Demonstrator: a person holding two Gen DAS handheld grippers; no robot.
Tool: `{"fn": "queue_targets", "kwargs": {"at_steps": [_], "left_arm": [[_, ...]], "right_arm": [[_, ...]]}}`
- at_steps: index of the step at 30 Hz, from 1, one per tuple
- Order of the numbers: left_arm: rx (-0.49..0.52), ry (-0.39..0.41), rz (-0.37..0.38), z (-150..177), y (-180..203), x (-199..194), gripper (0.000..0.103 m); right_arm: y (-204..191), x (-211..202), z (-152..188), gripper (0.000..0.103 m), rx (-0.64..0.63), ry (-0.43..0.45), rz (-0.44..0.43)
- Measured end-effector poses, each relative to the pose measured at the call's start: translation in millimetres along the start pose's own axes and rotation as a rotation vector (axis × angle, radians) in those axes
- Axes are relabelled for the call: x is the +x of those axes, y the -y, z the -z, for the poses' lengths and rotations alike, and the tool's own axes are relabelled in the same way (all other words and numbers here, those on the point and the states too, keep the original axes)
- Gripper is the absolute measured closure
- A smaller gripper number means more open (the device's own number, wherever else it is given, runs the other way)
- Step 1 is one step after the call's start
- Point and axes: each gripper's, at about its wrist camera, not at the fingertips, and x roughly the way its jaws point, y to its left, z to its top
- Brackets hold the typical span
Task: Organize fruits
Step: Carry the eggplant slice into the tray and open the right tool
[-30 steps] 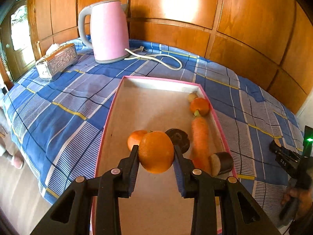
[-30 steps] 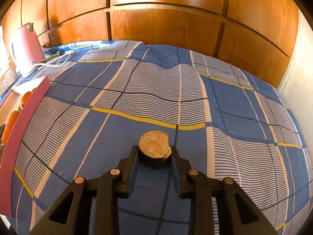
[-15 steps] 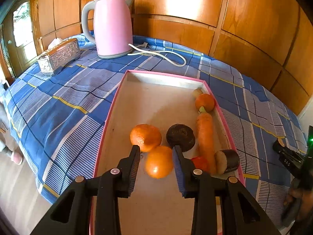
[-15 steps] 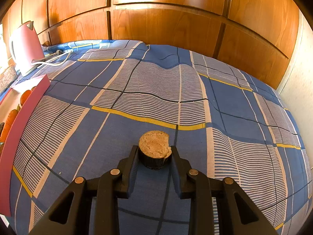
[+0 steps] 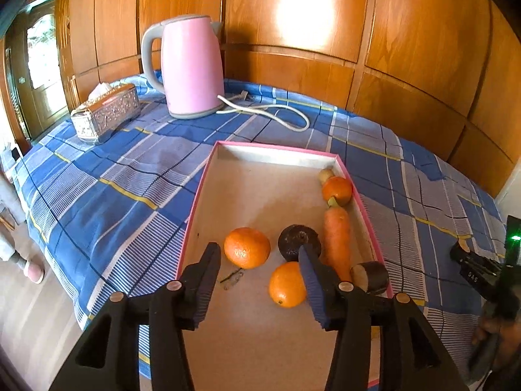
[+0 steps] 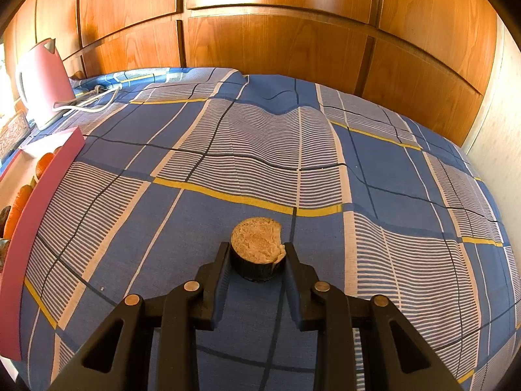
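In the left wrist view a pink-rimmed tray [image 5: 202,195] holds two oranges [image 5: 246,247] [image 5: 286,285], a dark round fruit [image 5: 298,241], a carrot [image 5: 337,238], a smaller orange fruit [image 5: 337,190] and a dark cut piece [image 5: 369,277]. My left gripper [image 5: 259,260] is open and empty above the tray's near end; the nearer orange lies by its right finger. My right gripper [image 6: 257,254] is shut on a dark cut piece with a tan face [image 6: 257,244], above the blue checked cloth [image 6: 293,163].
A pink kettle [image 5: 192,65] with a white cord [image 5: 280,112] and a silver tissue box [image 5: 105,114] stand at the back left. Wood panelling lines the wall. The tray's pink edge [image 6: 42,192] shows at the left of the right wrist view.
My left gripper has opened and let go of the orange, which now lies in the tray, and has drawn back. The right gripper has held still with its piece.
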Motion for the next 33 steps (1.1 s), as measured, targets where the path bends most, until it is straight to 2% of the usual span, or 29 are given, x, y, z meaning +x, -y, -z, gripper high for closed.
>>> {"fn": "queue_targets", "kwargs": {"at_steps": [2, 8, 16, 22, 29, 33], "left_arm": [[0.004, 0.012, -0.003, -1.3, -0.1, -3.9, 0.049], [0.004, 0.024, -0.006, -4.2, -2.3, -9.4, 0.044], [-0.006, 0.024, -0.011, -4.0, -5.5, -9.8, 0.040], [-0.024, 0.021, -0.018, -4.5, -12.5, -9.1, 0.035], [-0.051, 0.023, -0.038, -6.1, -24.7, -7.9, 0.029], [-0.059, 0.022, -0.044, -5.7, -27.6, -8.5, 0.026]], "right_arm": [[-0.2, -0.9, -0.6, 0.072, 0.006, -0.007, -0.010], [-22.3, -9.2, -2.9, 0.073, 0.000, -0.025, -0.119], [-92.4, -38.6, -22.9, 0.073, -0.127, 0.014, -0.319], [-147.4, -55.2, -38.1, 0.073, -0.221, 0.025, -0.431], [-194.4, -53.0, -56.1, 0.072, -0.282, 0.019, -0.496], [-212.5, -33.0, -59.7, 0.072, -0.300, -0.044, -0.499]]}}
